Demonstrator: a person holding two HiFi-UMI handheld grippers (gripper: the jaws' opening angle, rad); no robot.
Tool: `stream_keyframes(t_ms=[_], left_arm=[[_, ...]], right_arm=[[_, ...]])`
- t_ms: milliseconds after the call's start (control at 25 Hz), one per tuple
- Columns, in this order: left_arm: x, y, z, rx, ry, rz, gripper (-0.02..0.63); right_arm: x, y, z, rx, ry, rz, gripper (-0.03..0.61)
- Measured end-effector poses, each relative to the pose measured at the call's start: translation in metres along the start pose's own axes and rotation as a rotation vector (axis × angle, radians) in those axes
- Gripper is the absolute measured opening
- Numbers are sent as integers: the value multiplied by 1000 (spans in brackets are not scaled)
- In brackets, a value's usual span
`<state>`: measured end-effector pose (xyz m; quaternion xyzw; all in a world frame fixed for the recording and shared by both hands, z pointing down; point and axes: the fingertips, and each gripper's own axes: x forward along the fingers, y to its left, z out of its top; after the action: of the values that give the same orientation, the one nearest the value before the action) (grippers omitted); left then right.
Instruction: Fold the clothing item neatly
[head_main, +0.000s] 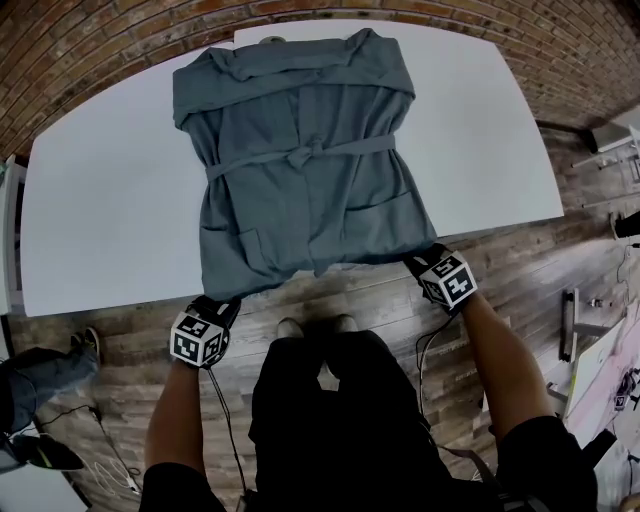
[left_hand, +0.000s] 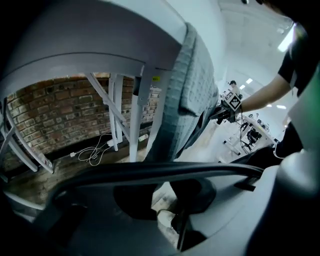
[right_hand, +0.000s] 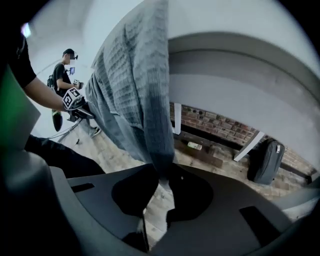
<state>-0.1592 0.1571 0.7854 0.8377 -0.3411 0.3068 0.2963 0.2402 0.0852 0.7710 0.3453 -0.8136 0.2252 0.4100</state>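
Grey robe (head_main: 300, 190) lies flat, front up, on the white tabletop (head_main: 100, 200), collar at far end, lower hem hanging just over the near edge. Belt (head_main: 305, 152) is knotted across the waist, w/ a patch pocket (head_main: 385, 225) below it. Fabric is matte w/ a fine ribbed or waffle weave (clearest in the gripper views). It drapes in loose folds and holds no shape of its own. Judged soft, limp, light-to-moderate wt, not slippery, nothing fragile. Left tool (head_main: 226, 304) sits at the hem's left corner, right tool (head_main: 416, 260) at the right corner. In the right gripper view the cloth narrows into the jaw gap, so it is pinching the hem. Left reads the same, though a dark bar crosses in front. Corners look like the sensible hold, since the hem will likely sag between grips unless kept taut. Knot prob. adds a lump mid-fold. Sleeves seem tucked in near shoulders, can't confirm.
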Motion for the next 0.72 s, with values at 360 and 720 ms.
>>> stream_keyframes(t_ms=[360, 720], left_arm=[[-27, -30, 11, -8, 20, -30, 5], [-69, -76, 30, -13, 3, -95, 5]], right_arm=[[-38, 30, 5, -13, 15, 75, 8], [-84, 66, 20, -11, 1, 166, 8]])
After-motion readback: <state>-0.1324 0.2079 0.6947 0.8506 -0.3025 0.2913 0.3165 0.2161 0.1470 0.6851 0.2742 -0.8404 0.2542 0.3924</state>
